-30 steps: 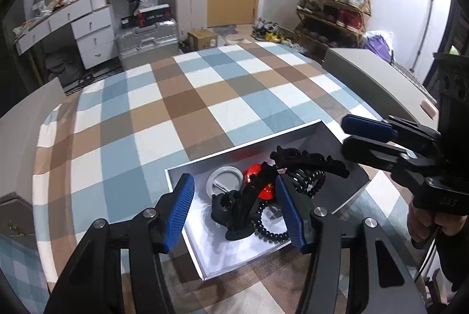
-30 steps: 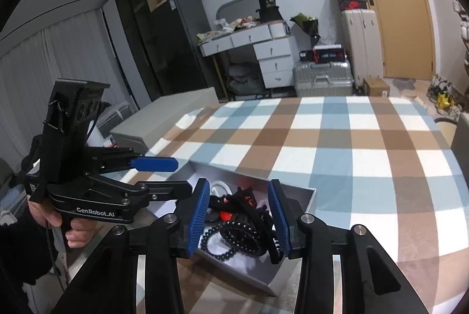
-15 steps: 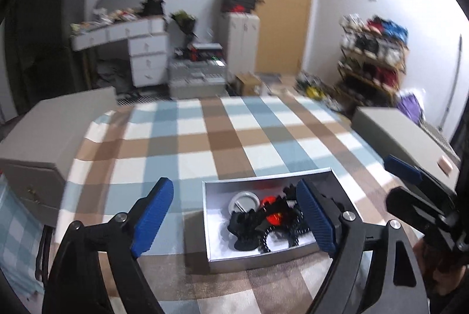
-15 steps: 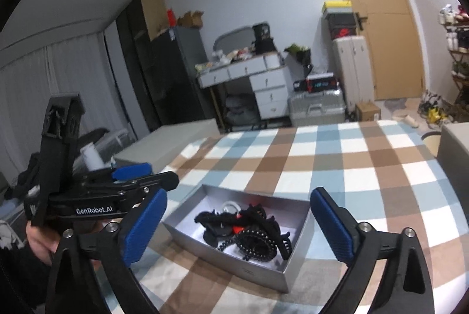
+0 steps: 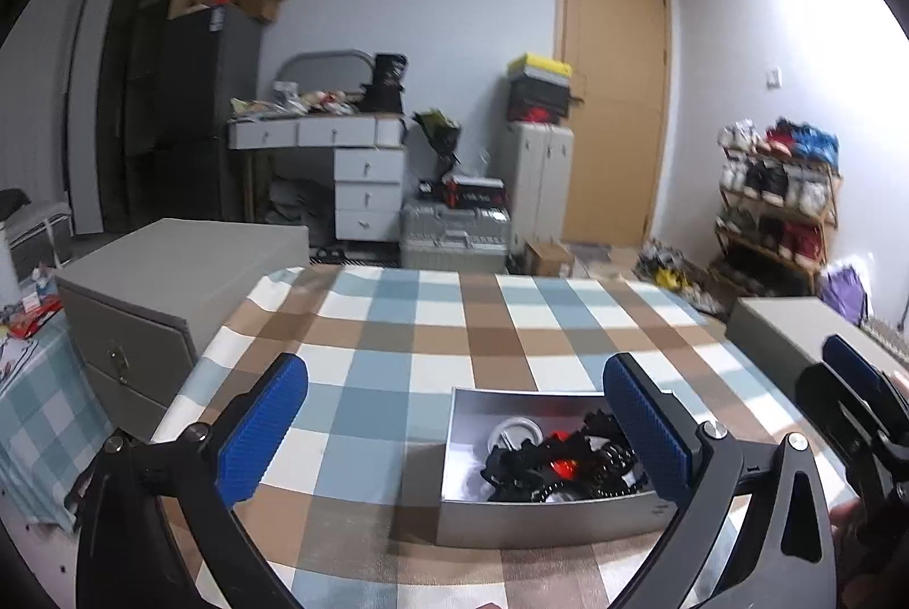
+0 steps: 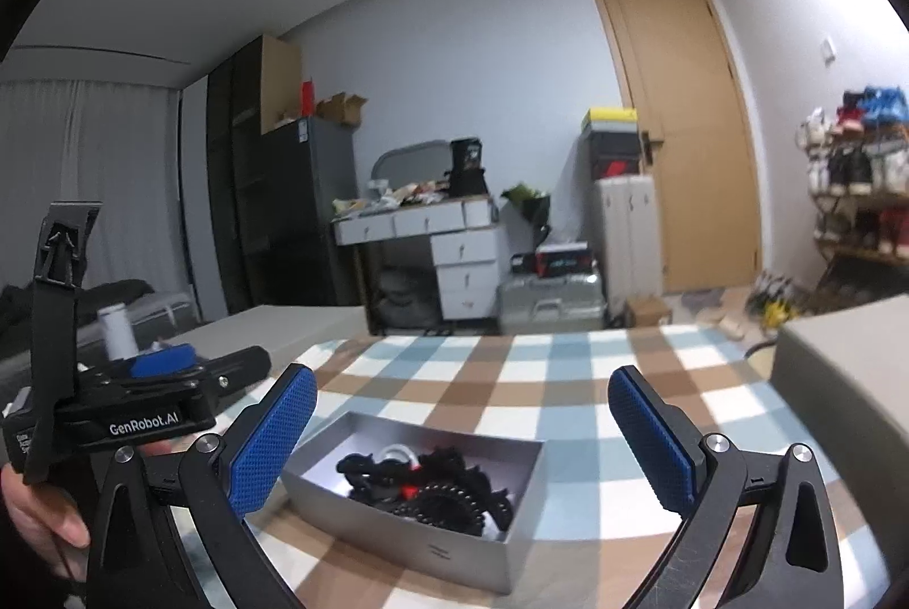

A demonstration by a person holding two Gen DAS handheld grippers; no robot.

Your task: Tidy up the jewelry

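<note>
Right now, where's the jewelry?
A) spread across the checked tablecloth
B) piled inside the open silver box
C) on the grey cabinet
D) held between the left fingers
B: the black bead bracelets and hair claws lie heaped in the silver box on the checked tablecloth; both grippers are empty, and the left one's fingers are opening.
</note>
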